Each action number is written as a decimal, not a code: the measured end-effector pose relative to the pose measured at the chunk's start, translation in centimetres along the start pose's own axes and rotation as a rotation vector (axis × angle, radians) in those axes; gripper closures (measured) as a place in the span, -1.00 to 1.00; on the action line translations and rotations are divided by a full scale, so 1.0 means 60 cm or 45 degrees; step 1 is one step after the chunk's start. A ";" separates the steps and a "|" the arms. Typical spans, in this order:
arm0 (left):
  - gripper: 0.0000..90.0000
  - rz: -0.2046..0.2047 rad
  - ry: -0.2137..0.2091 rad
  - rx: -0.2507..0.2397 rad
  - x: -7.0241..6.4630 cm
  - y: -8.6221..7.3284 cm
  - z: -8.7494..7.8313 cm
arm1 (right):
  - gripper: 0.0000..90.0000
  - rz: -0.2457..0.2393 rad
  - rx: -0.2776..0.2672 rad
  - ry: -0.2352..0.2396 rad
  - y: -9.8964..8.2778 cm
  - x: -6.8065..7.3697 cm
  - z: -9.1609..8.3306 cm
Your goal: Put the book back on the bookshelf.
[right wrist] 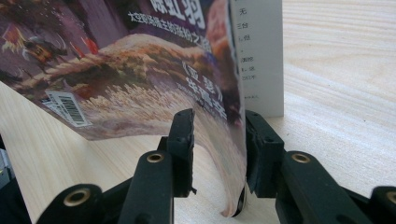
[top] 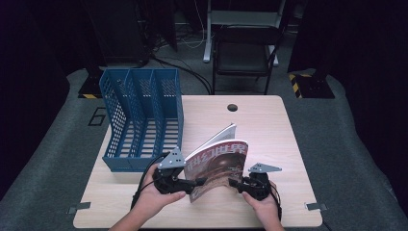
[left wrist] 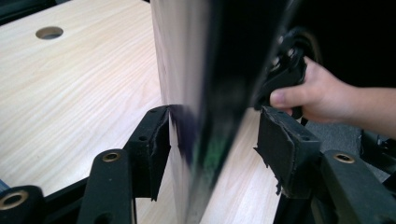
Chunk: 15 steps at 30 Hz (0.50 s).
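Magazine [top: 219, 166] stands on edge, partly open, near-centre of table [top: 269, 125]. Left gripper [top: 196, 182] at its left edge, right gripper [top: 234, 183] at its right, both at the near side; magazine sits between each pair of jaws. File rack [top: 139, 120] on table's far-left part, left of and behind the magazine. Table hole [top: 233, 107] far centre. Chair [top: 245, 48] behind the table, on the floor.
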State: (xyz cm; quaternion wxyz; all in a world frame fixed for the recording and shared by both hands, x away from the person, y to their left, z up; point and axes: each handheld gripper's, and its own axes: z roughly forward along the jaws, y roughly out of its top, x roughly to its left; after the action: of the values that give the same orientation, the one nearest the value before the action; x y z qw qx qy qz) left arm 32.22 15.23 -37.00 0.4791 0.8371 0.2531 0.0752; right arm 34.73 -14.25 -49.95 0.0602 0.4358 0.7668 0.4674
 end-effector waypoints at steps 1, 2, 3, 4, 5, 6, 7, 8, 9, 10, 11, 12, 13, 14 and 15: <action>-0.01 0.014 -0.005 0.007 0.001 0.005 -0.002 | 0.48 0.001 0.001 0.000 0.000 0.000 0.000; -0.01 0.016 0.006 0.009 0.000 0.010 -0.002 | 0.48 0.002 -0.001 0.001 0.000 0.000 0.000; -0.01 0.023 0.007 0.011 0.000 0.014 -0.003 | 0.48 0.003 -0.001 0.002 0.000 0.000 0.000; 0.01 0.029 0.017 0.026 0.000 0.020 -0.004 | 0.48 0.003 -0.002 0.003 0.000 0.000 -0.001; 0.02 0.035 0.008 0.034 0.000 0.025 -0.005 | 0.48 0.004 -0.002 0.003 0.000 0.000 -0.001; 0.02 0.040 0.018 0.035 0.000 0.030 -0.005 | 0.47 0.002 -0.003 0.000 0.000 0.000 -0.001; 0.03 0.043 0.015 0.046 -0.001 0.036 -0.006 | 0.47 0.002 -0.003 -0.001 0.000 0.000 -0.001; 0.05 0.044 0.022 0.040 -0.003 0.040 -0.006 | 0.47 0.003 -0.003 0.000 0.000 0.000 -0.001; 0.06 0.054 0.018 0.053 -0.003 0.046 -0.007 | 0.47 0.002 -0.003 -0.001 0.000 0.000 -0.001; 0.08 0.047 0.024 0.044 -0.006 0.051 -0.007 | 0.47 0.003 -0.002 -0.002 0.000 0.000 -0.001; 0.10 0.065 0.033 0.052 -0.006 0.056 -0.008 | 0.47 0.003 -0.002 -0.002 0.000 0.000 -0.001; 0.11 0.060 0.036 0.055 -0.007 0.061 -0.008 | 0.46 0.001 -0.003 -0.001 0.000 0.000 -0.001; 0.14 0.059 0.035 0.052 -0.009 0.066 -0.008 | 0.46 0.002 -0.003 -0.001 0.000 0.000 -0.001; 0.15 0.071 0.035 0.060 -0.009 0.071 -0.009 | 0.46 0.002 0.000 0.000 0.000 -0.001 -0.001; 0.16 0.065 0.044 0.063 -0.011 0.075 -0.008 | 0.46 0.001 0.001 0.000 0.000 -0.001 -0.001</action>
State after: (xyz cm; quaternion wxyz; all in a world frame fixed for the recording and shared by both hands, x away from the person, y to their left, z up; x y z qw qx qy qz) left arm 33.06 13.41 -32.87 0.4516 0.8535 0.2416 0.0955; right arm 34.71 -14.33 -49.90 0.0598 0.4361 0.7668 0.4671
